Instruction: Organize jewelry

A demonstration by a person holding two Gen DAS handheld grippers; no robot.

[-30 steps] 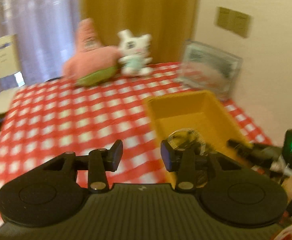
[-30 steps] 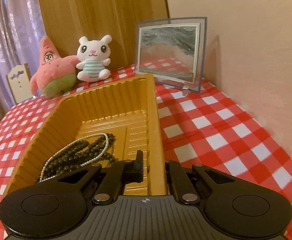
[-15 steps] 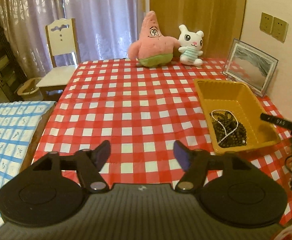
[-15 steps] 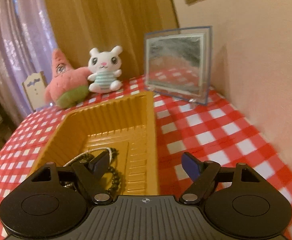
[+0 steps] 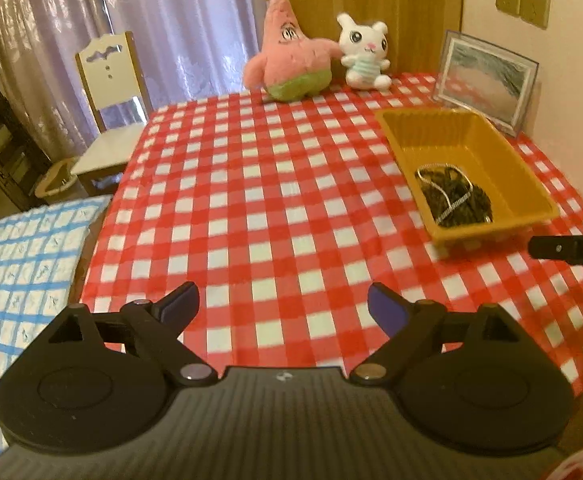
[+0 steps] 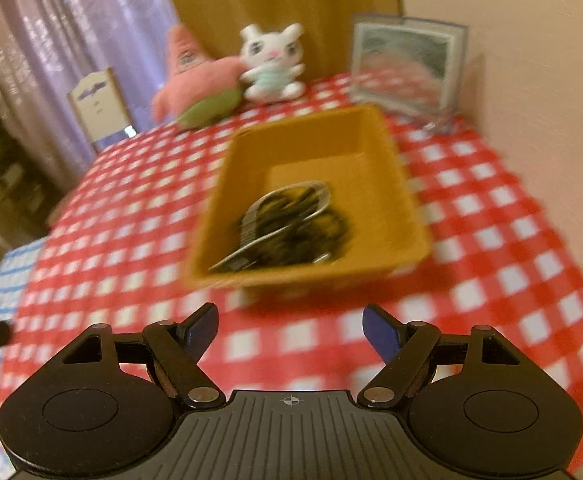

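Left wrist: left gripper [image 5: 283, 304] fingers now opening wider, empty, farther from the tray [image 5: 527, 176].

Tons of open bench [image 5: 275, 216] left of the yellow tray [image 5: 531, 184]; plush toys [image 5: 291, 64] and a picture frame [image 5: 487, 80] (near the wall) block the far edge.

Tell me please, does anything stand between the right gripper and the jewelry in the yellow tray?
Nothing visible does. Between the right gripper and the jewelry lie only bare checkered tablecloth and the yellow tray's near wall.

Checked table [image 5: 275, 208]: tray [image 5: 531, 184], plush toys [image 5: 287, 60]
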